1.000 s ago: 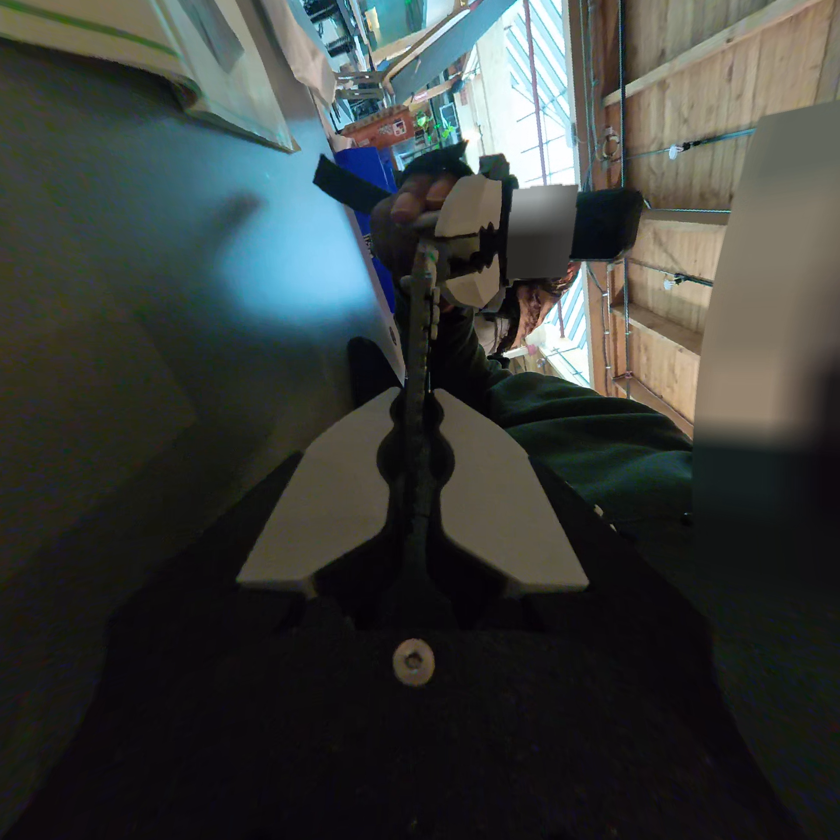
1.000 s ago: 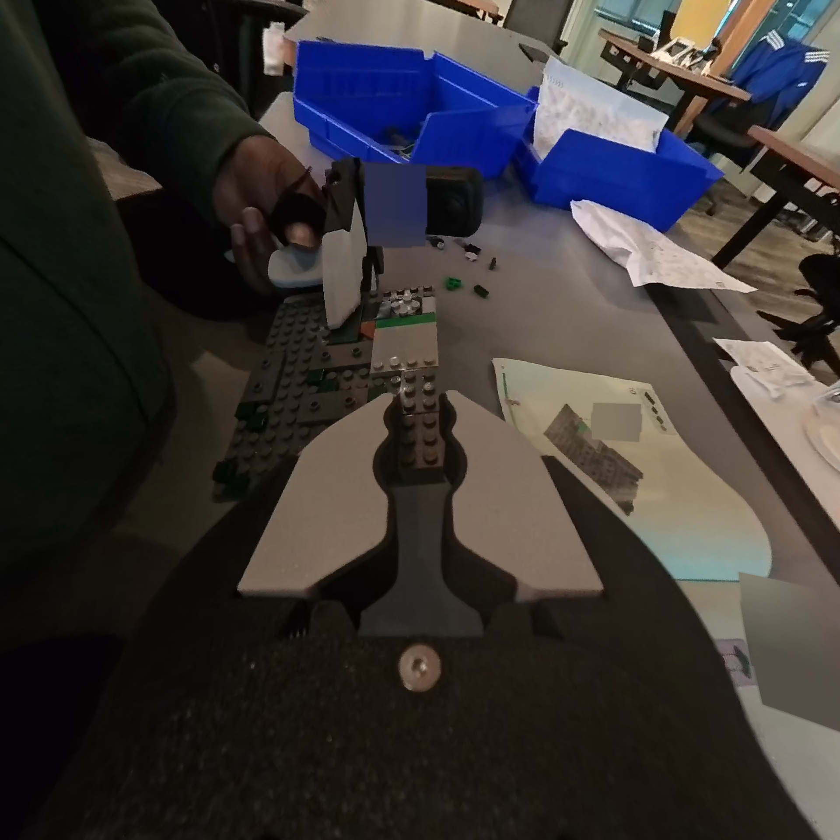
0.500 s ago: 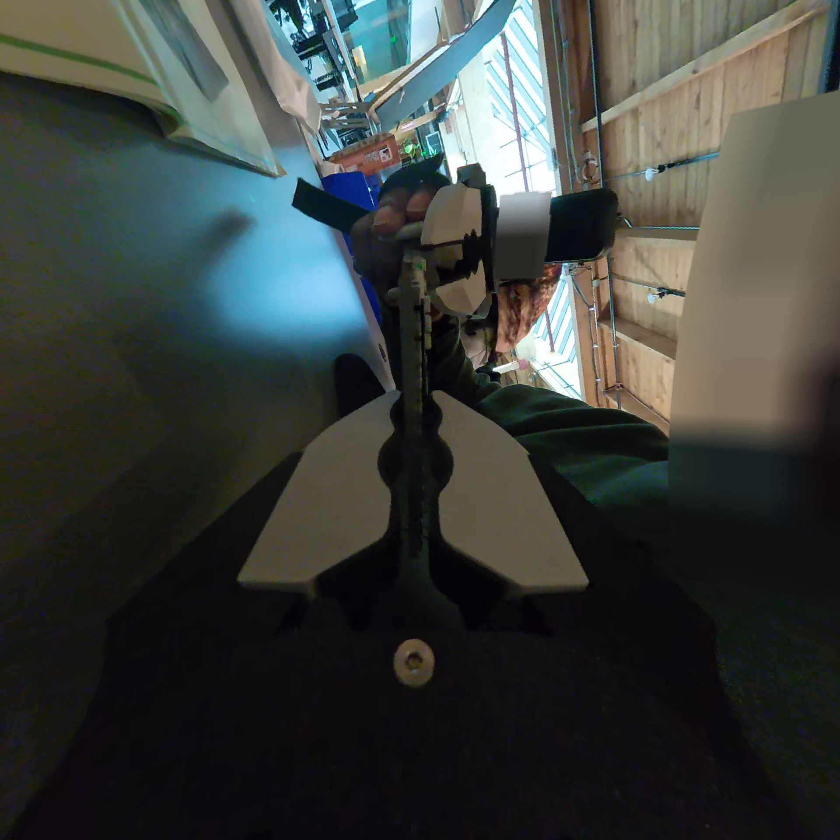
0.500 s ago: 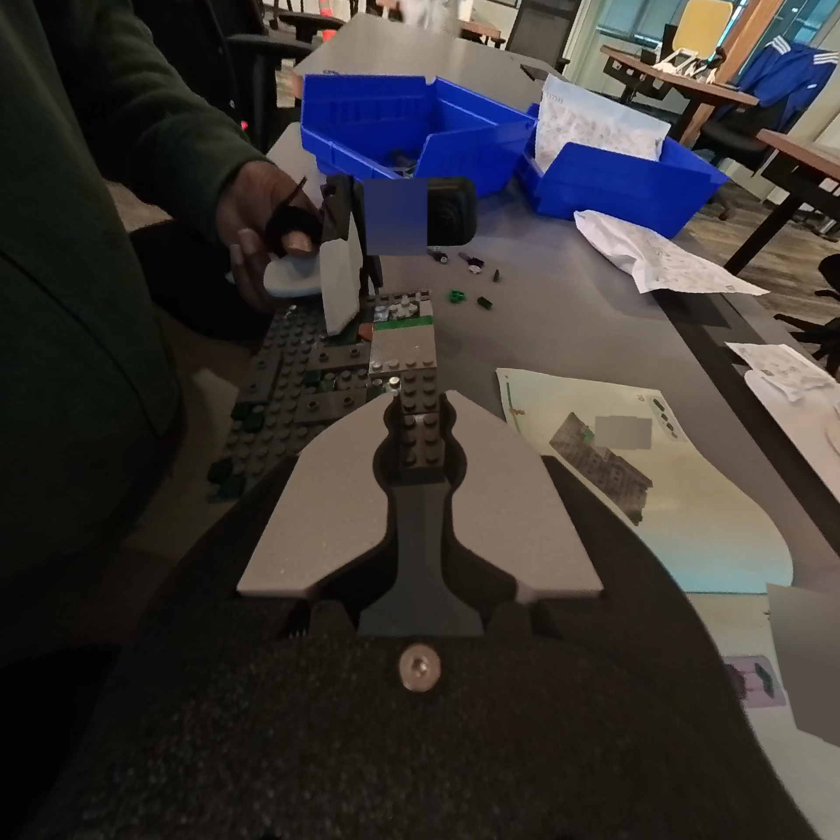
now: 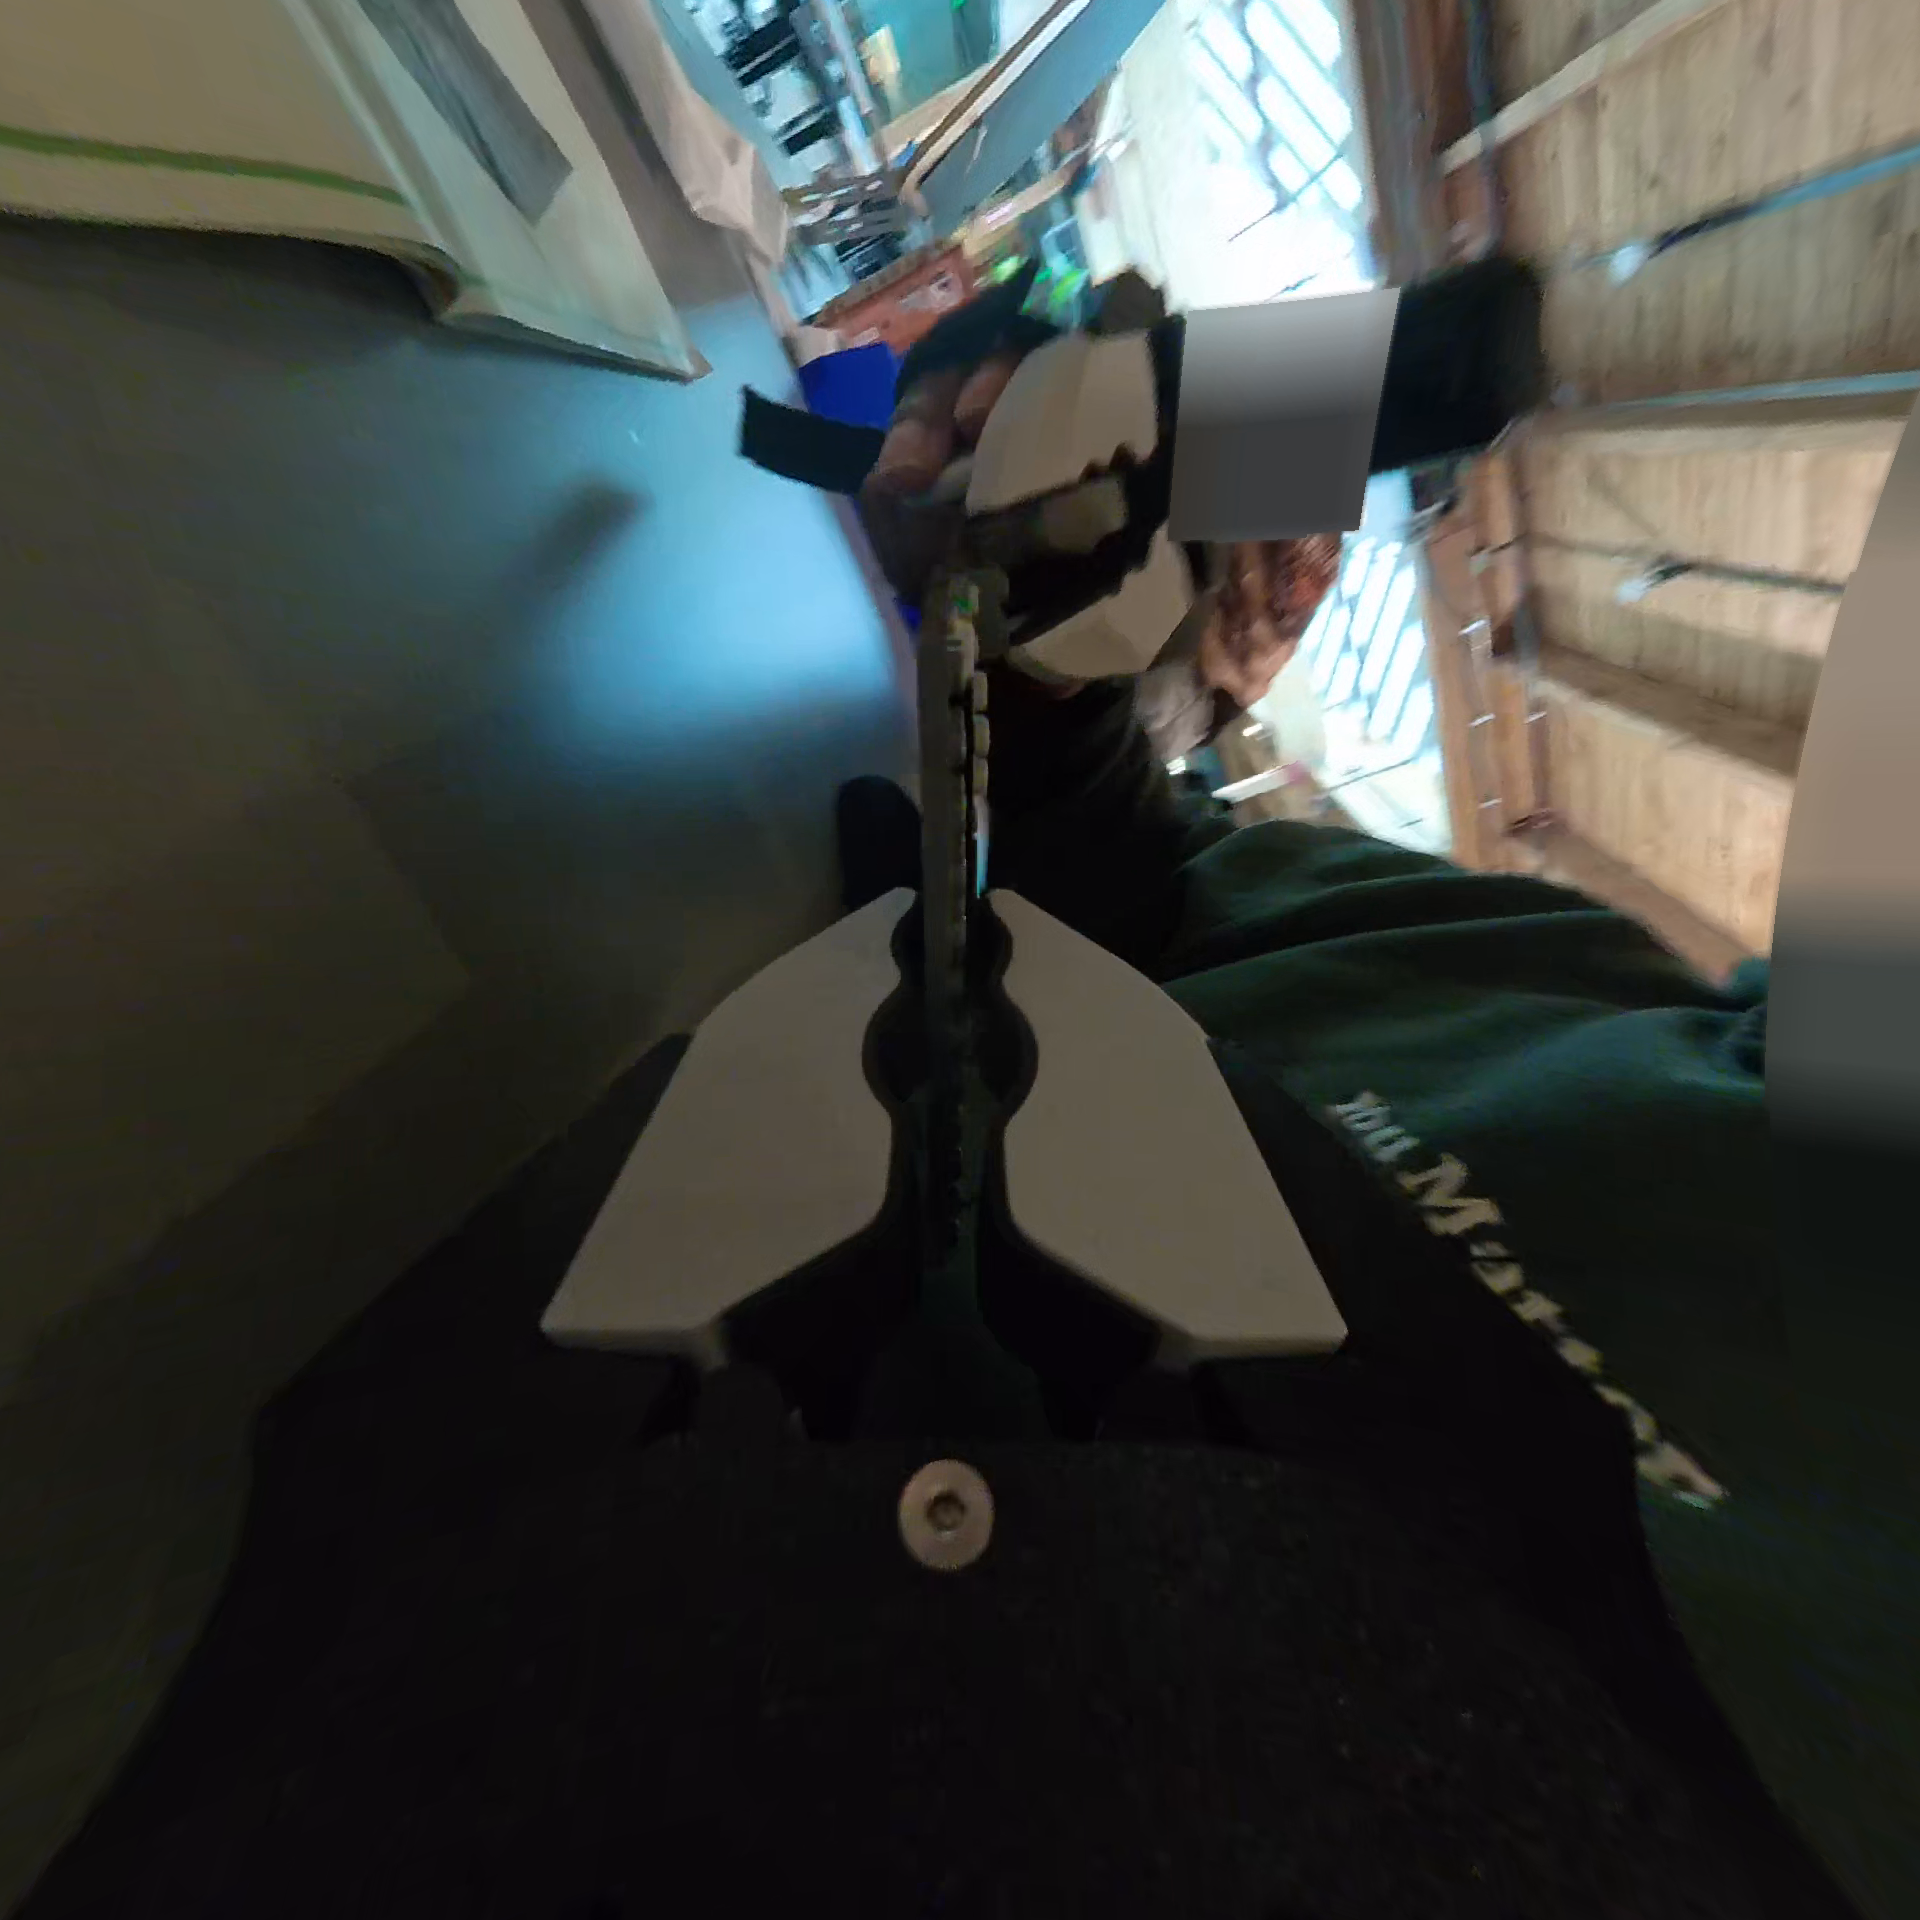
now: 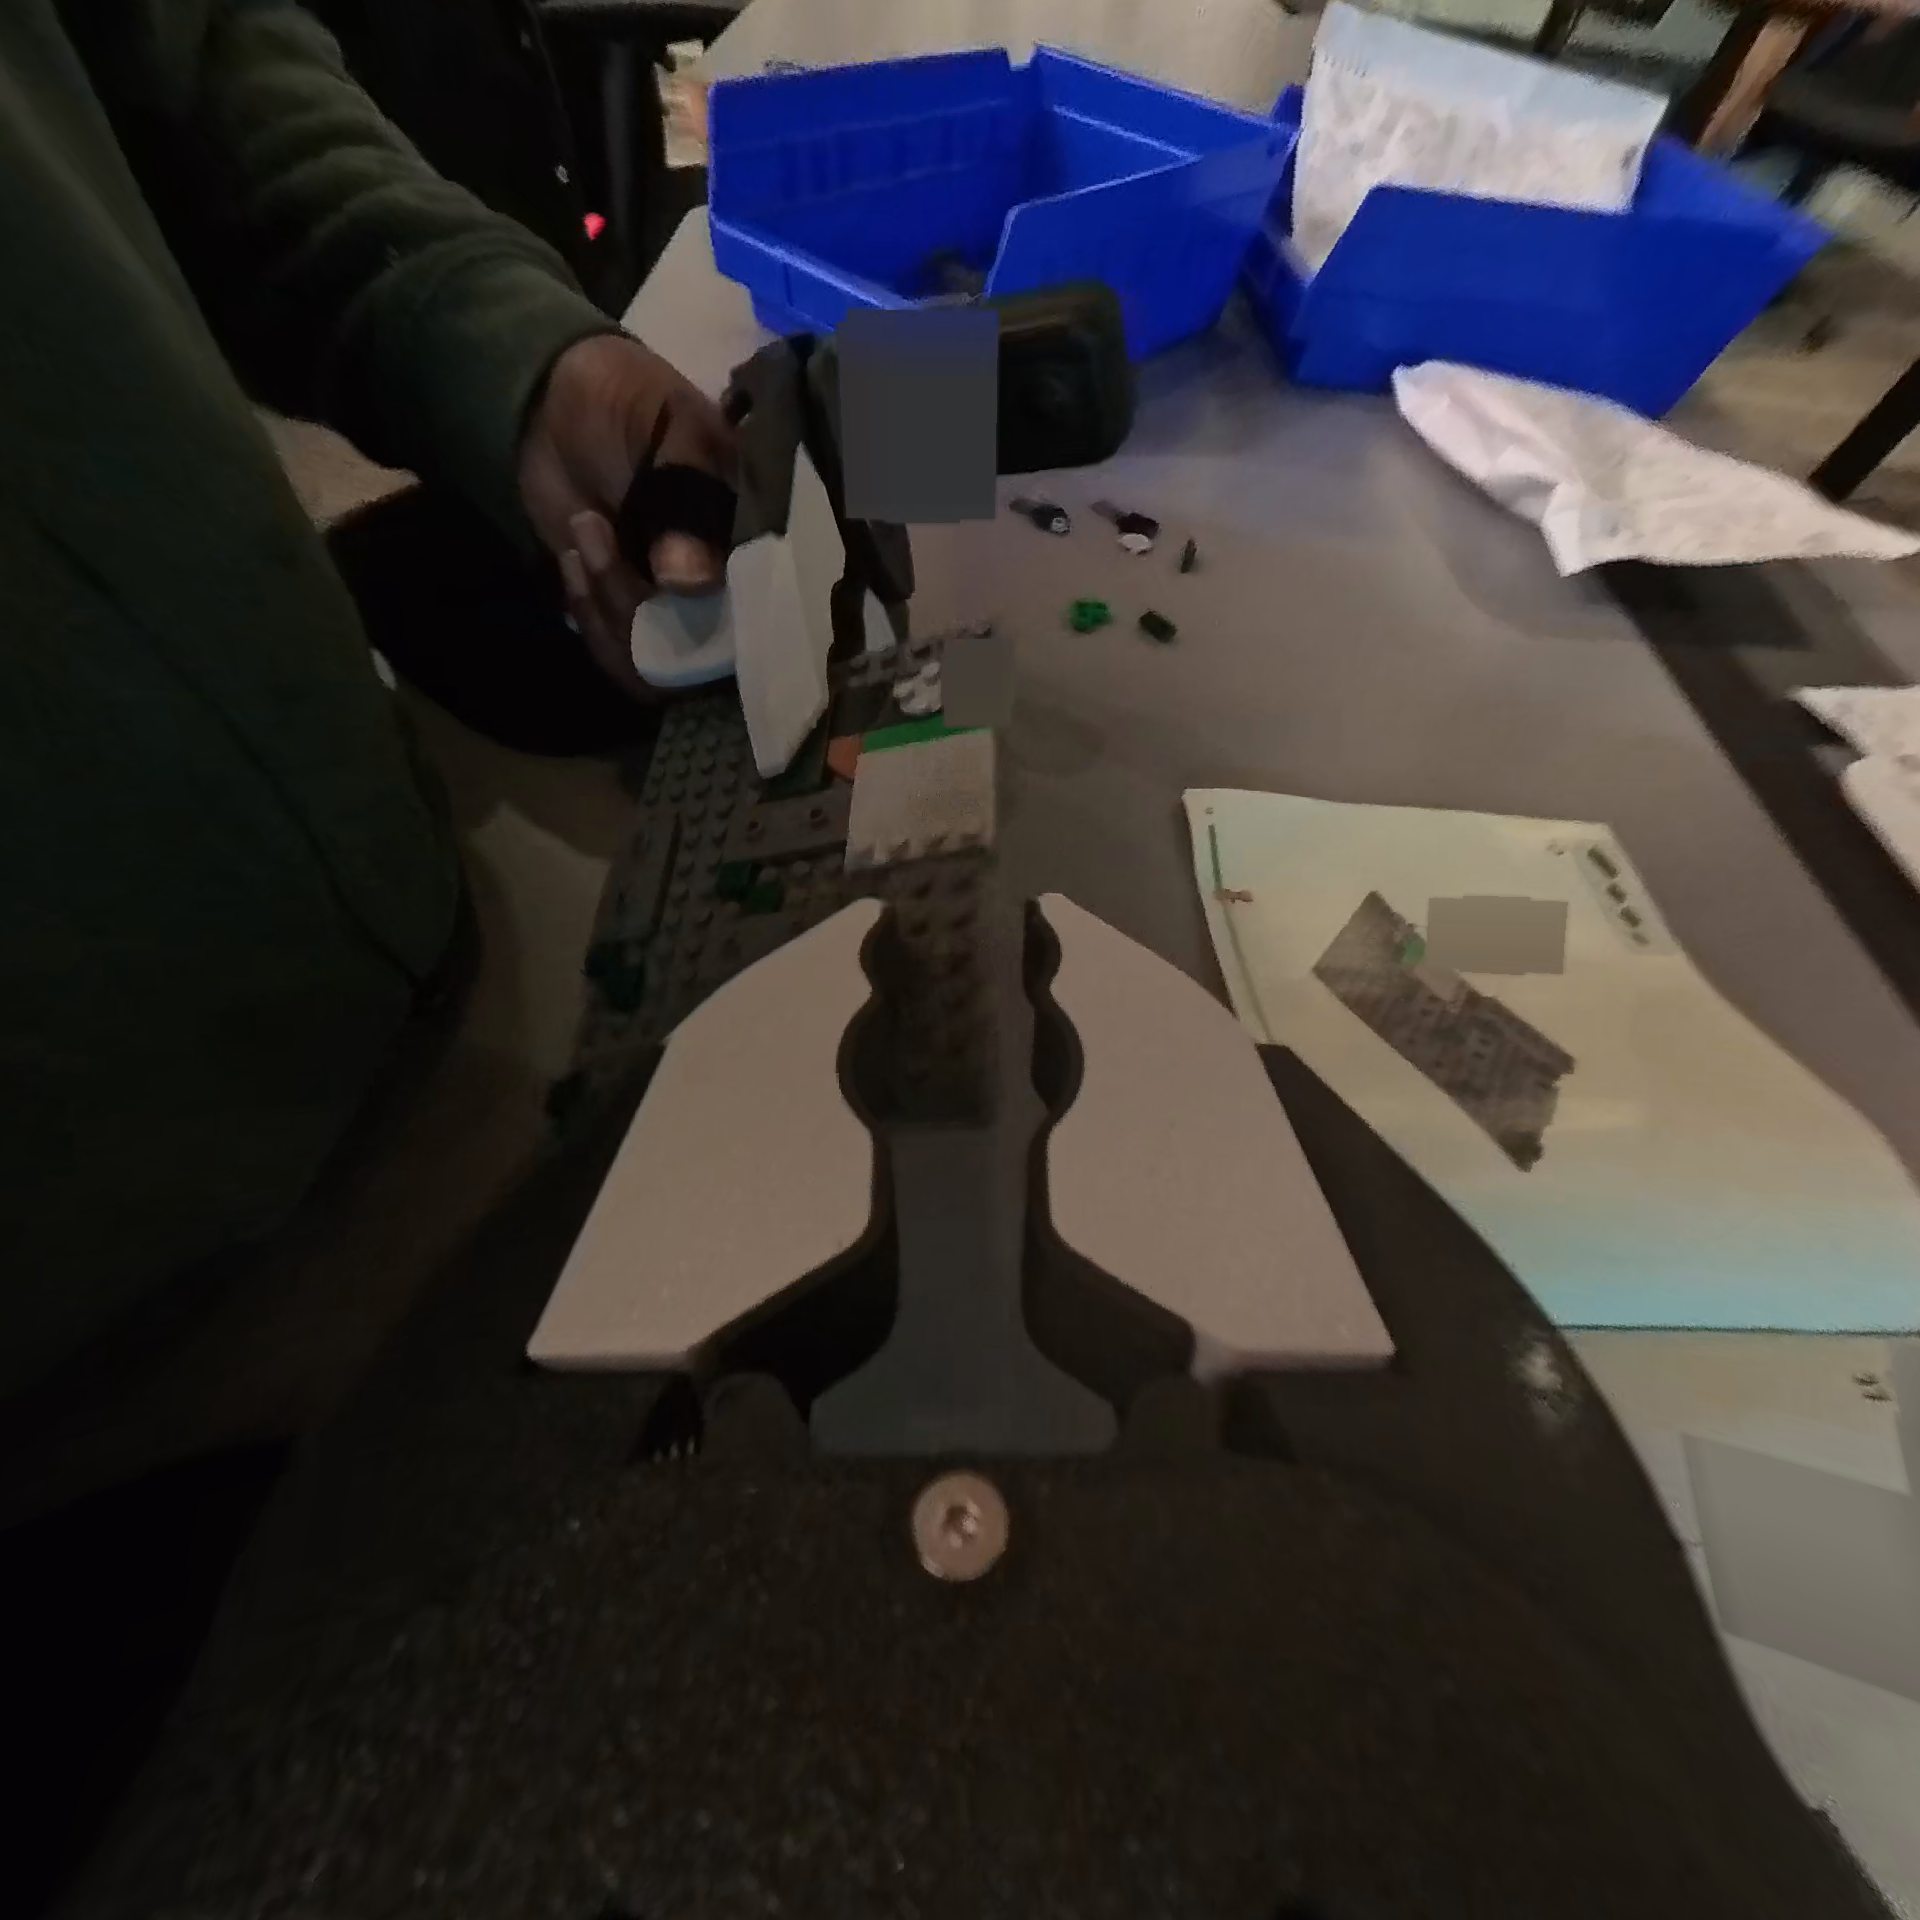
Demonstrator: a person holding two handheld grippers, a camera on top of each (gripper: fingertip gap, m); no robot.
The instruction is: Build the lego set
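The lego build point(image 6: 727, 831) is a wide dark grey studded plate with a light grey plate point(image 6: 920, 810) and small green parts on top. My right gripper point(image 6: 951, 914) is shut on a narrow dark strip at the build's near edge. My left gripper point(image 6: 800, 717) grips the far side from above. In the left wrist view the build point(image 5: 961, 727) shows edge-on, clamped in my left gripper point(image 5: 954, 904). My right gripper point(image 5: 1060, 540) holds its far end there. The build is held off the grey table point(image 6: 1299, 644).
Two blue bins point(image 6: 935, 177) point(image 6: 1538, 260) stand at the back of the table, one holding a white bag. An open instruction booklet point(image 6: 1507, 1039) lies to the right, and crumpled paper point(image 6: 1621, 478) behind it. Small loose pieces point(image 6: 1091, 613) lie beyond the build. The person's green sleeve point(image 6: 260, 416) is at the left. Some 7 cm of space lies between my two pairs of fingers.
Both grippers keep their hold on the build. The views have shifted and blurred: the right gripper sits higher and farther right in the left wrist view, and the bins look nearer.
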